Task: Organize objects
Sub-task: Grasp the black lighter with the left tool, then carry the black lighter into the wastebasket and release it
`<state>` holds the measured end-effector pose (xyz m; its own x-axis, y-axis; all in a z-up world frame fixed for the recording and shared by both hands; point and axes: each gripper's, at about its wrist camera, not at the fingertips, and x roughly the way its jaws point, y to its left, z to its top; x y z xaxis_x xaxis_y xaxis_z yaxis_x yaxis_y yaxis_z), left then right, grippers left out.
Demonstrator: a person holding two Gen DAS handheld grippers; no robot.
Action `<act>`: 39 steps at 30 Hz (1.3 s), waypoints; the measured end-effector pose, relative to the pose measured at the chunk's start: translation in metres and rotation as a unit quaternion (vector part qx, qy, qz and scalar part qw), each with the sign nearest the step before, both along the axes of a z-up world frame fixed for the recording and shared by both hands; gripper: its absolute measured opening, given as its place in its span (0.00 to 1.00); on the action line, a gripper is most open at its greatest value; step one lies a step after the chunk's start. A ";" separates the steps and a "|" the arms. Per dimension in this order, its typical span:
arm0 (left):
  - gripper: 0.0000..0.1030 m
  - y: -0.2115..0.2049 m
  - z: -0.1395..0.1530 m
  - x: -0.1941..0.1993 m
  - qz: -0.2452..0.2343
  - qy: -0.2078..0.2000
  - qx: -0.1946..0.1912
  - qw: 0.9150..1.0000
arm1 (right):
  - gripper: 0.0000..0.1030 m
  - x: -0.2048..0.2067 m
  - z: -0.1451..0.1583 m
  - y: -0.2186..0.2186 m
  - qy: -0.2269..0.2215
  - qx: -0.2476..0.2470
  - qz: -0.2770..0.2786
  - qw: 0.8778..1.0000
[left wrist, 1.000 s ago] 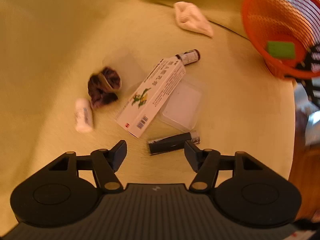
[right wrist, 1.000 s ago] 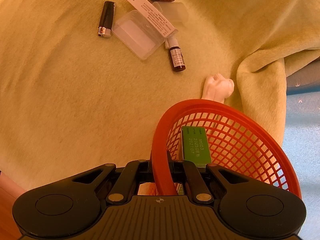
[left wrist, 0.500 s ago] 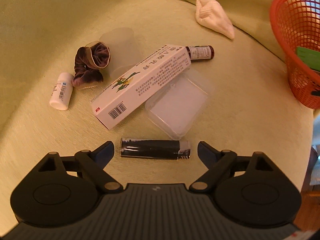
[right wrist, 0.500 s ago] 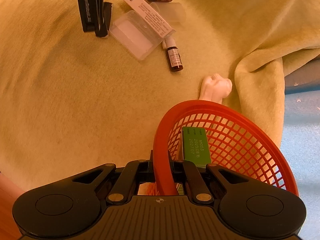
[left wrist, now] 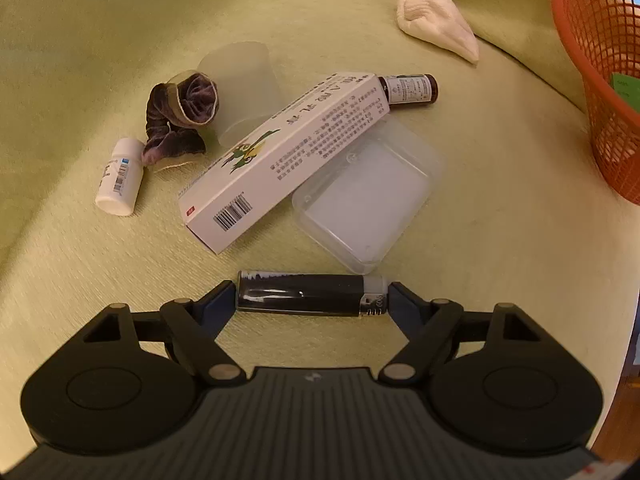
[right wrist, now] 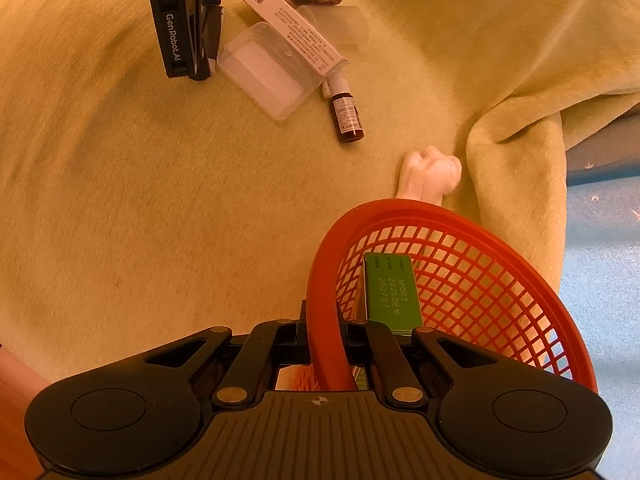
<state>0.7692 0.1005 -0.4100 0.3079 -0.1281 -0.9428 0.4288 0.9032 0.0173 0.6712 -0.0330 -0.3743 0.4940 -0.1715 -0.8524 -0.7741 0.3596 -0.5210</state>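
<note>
The left tool [left wrist: 311,295] sits low over the yellow-green blanket [left wrist: 500,216] with its fingers spread wide, one tip at each end of the black lighter [left wrist: 308,294], which lies crosswise between them; whether the tips press on it or only touch I cannot tell; just beyond the lighter a clear plastic case [left wrist: 366,200] lies flat, and a long white medicine box [left wrist: 288,152] rests slantwise with one edge over that case; a small brown bottle [left wrist: 410,90] lies at the box's far end, a frosted cup [left wrist: 240,88] lies on its side behind the box, a dark scrunchie [left wrist: 180,116] is beside the cup, and a small white bottle [left wrist: 120,178] lies next to the scrunchie; a cream sock [left wrist: 436,32] lies well apart, toward the orange basket [left wrist: 592,80]; the right tool [right wrist: 322,328] is clamped on that basket's rim, and a green box [right wrist: 394,292] lies inside the basket.
</note>
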 end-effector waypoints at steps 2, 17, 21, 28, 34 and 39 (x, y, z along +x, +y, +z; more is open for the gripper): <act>0.76 0.001 0.003 -0.001 -0.002 0.003 0.002 1.000 | 0.02 0.000 0.000 0.000 0.000 0.000 0.000 1.000; 0.76 -0.012 0.079 0.002 -0.065 -0.006 -0.033 0.997 | 0.02 0.000 0.001 -0.002 0.002 -0.004 0.007 1.000; 0.76 -0.029 0.102 0.010 -0.095 -0.012 -0.052 0.994 | 0.02 0.000 0.001 -0.002 0.003 -0.005 0.008 1.000; 0.76 -0.061 0.144 0.023 -0.178 -0.026 -0.117 0.977 | 0.02 -0.003 -0.001 -0.001 0.002 -0.007 0.014 1.000; 0.76 -0.109 0.164 0.037 -0.249 -0.032 -0.148 0.956 | 0.02 -0.006 -0.002 -0.001 0.000 -0.007 0.013 1.000; 0.76 -0.148 0.171 0.045 -0.277 -0.025 -0.173 0.945 | 0.02 -0.009 -0.001 -0.003 -0.001 -0.003 0.010 1.000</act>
